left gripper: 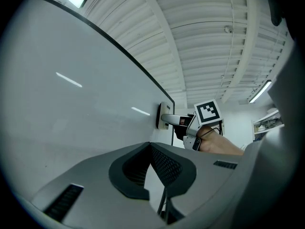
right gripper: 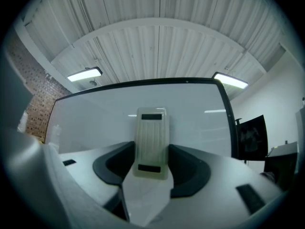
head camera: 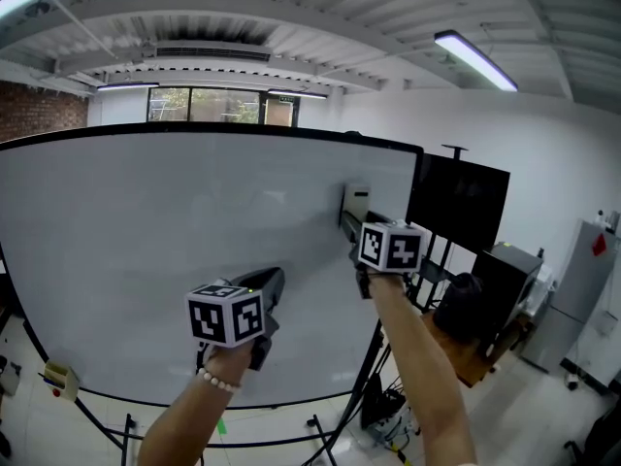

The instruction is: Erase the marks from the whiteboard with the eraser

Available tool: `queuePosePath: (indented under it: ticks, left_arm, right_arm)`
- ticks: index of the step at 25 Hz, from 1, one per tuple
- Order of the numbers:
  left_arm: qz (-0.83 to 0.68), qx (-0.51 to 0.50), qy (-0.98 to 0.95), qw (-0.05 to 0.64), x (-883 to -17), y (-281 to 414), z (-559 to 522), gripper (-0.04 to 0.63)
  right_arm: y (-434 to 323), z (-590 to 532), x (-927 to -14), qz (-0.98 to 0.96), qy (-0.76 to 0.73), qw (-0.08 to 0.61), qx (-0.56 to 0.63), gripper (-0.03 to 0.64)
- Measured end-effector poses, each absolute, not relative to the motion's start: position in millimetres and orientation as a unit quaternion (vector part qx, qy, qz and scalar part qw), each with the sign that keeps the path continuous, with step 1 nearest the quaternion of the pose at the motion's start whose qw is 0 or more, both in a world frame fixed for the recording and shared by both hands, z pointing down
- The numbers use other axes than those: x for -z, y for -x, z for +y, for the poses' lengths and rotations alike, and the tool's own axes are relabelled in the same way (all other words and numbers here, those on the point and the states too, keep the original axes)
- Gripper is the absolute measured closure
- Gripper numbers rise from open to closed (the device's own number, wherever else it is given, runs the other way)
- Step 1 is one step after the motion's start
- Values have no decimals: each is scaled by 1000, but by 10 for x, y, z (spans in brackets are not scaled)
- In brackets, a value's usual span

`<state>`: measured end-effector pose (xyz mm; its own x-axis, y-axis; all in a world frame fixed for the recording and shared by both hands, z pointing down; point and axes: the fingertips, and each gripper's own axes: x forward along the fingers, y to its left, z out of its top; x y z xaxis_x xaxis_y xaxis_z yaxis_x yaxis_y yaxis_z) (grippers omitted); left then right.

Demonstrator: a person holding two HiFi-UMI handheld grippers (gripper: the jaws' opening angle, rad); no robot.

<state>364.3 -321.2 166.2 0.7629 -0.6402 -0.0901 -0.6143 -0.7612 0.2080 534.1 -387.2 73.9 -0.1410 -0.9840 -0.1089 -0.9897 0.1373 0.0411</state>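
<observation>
A large whiteboard (head camera: 146, 221) stands upright before me, and I make out no marks on it in any view. My right gripper (head camera: 351, 219) is shut on a pale eraser (head camera: 355, 200), which is pressed flat on the board near its right edge. In the right gripper view the ribbed eraser (right gripper: 152, 137) sits between the jaws against the whiteboard (right gripper: 90, 113). My left gripper (head camera: 274, 280) hovers lower and to the left, close to the board, shut and holding nothing. In the left gripper view its jaws (left gripper: 150, 148) meet, and the eraser (left gripper: 164, 116) shows far ahead.
A black screen (head camera: 456, 202) on a stand is just right of the board. Dark furniture (head camera: 480, 304) and a white cabinet (head camera: 587, 275) stand further right. The board's black legs (head camera: 369, 377) spread over the floor below, and a small yellow object (head camera: 60, 379) lies at lower left.
</observation>
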Motion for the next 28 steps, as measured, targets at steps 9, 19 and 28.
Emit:
queuePosePath:
  ticks: [9, 19, 28]
  left_arm:
    - [-316, 68, -942, 86, -1760, -4099, -3159, 606]
    - [-304, 61, -946, 94, -1878, -4353, -3193, 606]
    - [-301, 53, -946, 105, -2030, -4415, -3258, 606]
  right_arm:
    - [-6073, -3852, -801, 748, 662, 40, -42, 365]
    - [-6741, -3882, -921, 744, 667, 42, -25, 365]
    - [-6861, -3894, -1283, 750, 661, 24, -33, 365]
